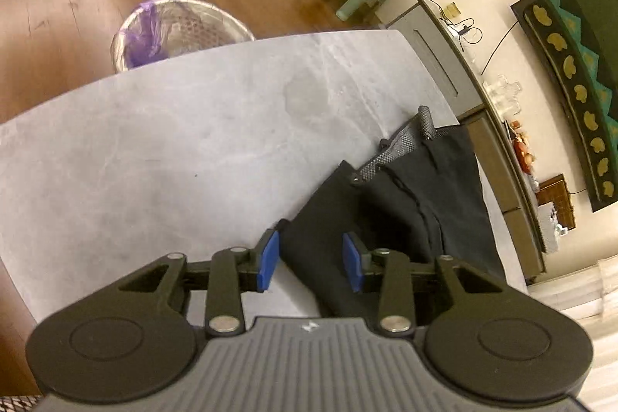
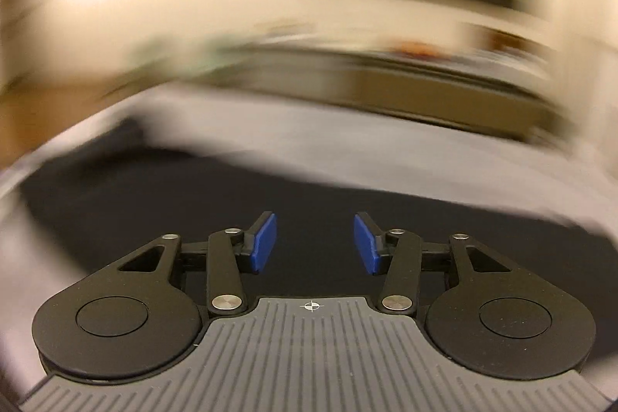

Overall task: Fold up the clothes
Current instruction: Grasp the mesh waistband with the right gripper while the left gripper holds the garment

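We see the black garment [image 1: 405,203] lying on the grey marbled table [image 1: 193,141], toward the table's right-hand part as the left wrist view frames it, with a strip of grey mesh lining [image 1: 401,145] showing at its far end. Its long axis runs away from us, from just under the left gripper [image 1: 311,259] toward the far right corner of the table. The left gripper hangs over the near end of the cloth with its blue pads spread apart and nothing between them; the garment's left edge lies between the two pads, the bulk of it to the right. The right gripper [image 2: 314,244] is likewise spread wide and empty, and dark cloth [image 2: 309,188] fills the space directly beneath and ahead of it, though that view is heavily blurred, so we cannot tell edges or folds there. We judge both grippers to be close above the cloth. Whether the garment is already partly folded we cannot settle: layers overlap, which fits either a rumpled or a half-folded state. We read no brand, label or writing anywhere; only small emblems mark the gripper bodies.
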Motion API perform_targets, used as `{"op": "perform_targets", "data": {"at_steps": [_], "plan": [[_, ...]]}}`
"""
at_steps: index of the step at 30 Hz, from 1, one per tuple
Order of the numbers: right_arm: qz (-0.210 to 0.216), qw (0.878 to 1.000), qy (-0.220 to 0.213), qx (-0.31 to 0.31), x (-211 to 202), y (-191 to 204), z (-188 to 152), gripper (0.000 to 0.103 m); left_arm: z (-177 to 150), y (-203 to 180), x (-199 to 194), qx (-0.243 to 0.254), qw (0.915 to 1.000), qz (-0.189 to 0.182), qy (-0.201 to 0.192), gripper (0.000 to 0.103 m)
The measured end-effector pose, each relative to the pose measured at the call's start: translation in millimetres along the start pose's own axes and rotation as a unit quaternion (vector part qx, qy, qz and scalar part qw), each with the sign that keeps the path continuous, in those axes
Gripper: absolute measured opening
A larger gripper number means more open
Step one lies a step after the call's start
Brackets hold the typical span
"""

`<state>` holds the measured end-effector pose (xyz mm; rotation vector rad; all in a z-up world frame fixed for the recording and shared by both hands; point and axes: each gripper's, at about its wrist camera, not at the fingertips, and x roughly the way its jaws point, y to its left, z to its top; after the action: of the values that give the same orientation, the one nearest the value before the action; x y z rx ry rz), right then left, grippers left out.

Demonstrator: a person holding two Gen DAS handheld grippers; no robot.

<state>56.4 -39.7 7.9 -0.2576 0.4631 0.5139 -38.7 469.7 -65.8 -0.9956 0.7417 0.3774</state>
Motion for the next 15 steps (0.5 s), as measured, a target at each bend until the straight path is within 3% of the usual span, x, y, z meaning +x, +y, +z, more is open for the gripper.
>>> {"op": "perform_targets", "data": {"at_steps": [2, 3, 6, 7, 9, 11, 15], "plan": [[0.055, 0.995, -0.015, -0.077, 19.6, 64.3, 9.9, 0.085, -0.3, 8.0, 3.0, -0.005, 0.9998, -0.011, 0.013, 0.042], [0.083, 0.990, -0.023, -0.116, 29.4, 96.4, 14.9, 0.090, -1.5, 4.2, 5.4, 0.008, 0.9998, -0.012, 0.016, 0.043], [0.147, 0.963, -0.030, -0.223, 61.0, 186.0, 25.7, 0.091, -5.3, -7.4, 12.9, 0.048, 0.9985, -0.014, 0.022, 0.044], [0.154, 0.957, -0.021, -0.245, 70.9, 201.2, 23.5, 0.086, -6.6, -11.2, 15.4, 0.061, 0.9977, -0.015, 0.024, 0.043], [0.164, 0.945, 0.002, -0.284, 87.9, 227.8, 19.1, 0.067, -9.1, -18.9, 20.3, 0.087, 0.9957, -0.017, 0.028, 0.020], [0.161, 0.943, 0.062, -0.285, 108.8, 237.0, 19.0, 0.000, -8.2, -19.5, 20.4, 0.087, 0.9959, -0.006, 0.021, 0.011], [0.196, 0.948, 0.099, -0.231, 109.6, 218.8, 21.9, 0.000, -6.5, -20.8, 20.5, 0.088, 0.9960, 0.014, 0.006, 0.010]]}}
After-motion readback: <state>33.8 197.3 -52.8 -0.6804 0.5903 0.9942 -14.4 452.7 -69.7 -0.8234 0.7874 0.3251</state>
